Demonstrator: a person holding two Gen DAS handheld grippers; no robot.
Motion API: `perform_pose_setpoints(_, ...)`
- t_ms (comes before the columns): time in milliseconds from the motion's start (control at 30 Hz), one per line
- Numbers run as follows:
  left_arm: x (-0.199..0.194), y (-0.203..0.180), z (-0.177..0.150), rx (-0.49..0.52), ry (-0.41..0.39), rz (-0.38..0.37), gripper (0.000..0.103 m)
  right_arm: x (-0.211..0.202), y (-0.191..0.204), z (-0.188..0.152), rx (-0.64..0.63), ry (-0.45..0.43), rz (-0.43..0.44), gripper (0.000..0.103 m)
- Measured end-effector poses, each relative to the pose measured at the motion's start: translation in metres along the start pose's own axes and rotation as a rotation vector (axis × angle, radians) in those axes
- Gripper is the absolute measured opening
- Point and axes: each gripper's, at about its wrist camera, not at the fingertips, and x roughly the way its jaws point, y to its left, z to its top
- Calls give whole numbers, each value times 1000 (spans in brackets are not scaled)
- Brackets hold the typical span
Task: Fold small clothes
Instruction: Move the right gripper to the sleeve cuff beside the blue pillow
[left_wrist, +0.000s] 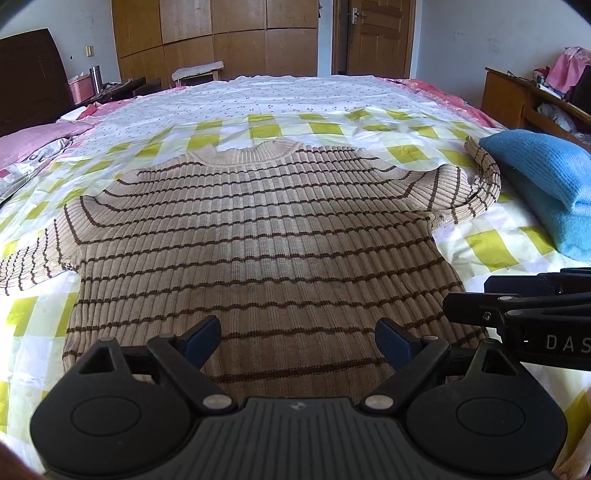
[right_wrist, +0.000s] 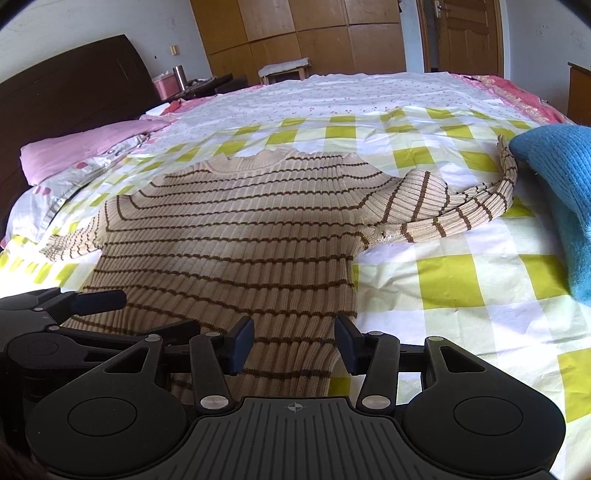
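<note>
A beige ribbed sweater with brown stripes (left_wrist: 258, 229) (right_wrist: 236, 229) lies flat, collar far, on the green-checked sheet (left_wrist: 487, 247). Its right sleeve (right_wrist: 461, 214) curves away toward a folded blue knit; the left sleeve (left_wrist: 33, 266) runs out to the left. My left gripper (left_wrist: 299, 338) hovers open over the lower body of the sweater, nothing pinched. Just over the hem's right corner, my right gripper (right_wrist: 295, 343) is also open, with fabric lying flat beneath its fingers. Each gripper shows in the other's view: the right gripper (left_wrist: 517, 314) and the left gripper (right_wrist: 74, 306).
A folded blue knit (left_wrist: 546, 184) (right_wrist: 561, 192) sits on the bed at the right. A pink pillow (right_wrist: 85, 147) and dark headboard (right_wrist: 66, 85) are at the left. Wooden wardrobe (left_wrist: 214, 33), door and a cluttered desk (left_wrist: 535, 96) stand beyond the bed.
</note>
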Motion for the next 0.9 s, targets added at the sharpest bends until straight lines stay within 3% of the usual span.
perform_pose_setpoints(400, 26, -20, 31, 22, -8, -44, 96, 12, -63, 41, 43, -72, -155, 46)
perform_pose_setpoints(700, 47, -42, 55, 30, -32, -91, 96, 52, -132, 101, 186, -129, -311, 46)
perform_pose_setpoints(900, 55, -45, 63, 40, -68, -88, 96, 79, -155, 114, 261, -148, -398, 44)
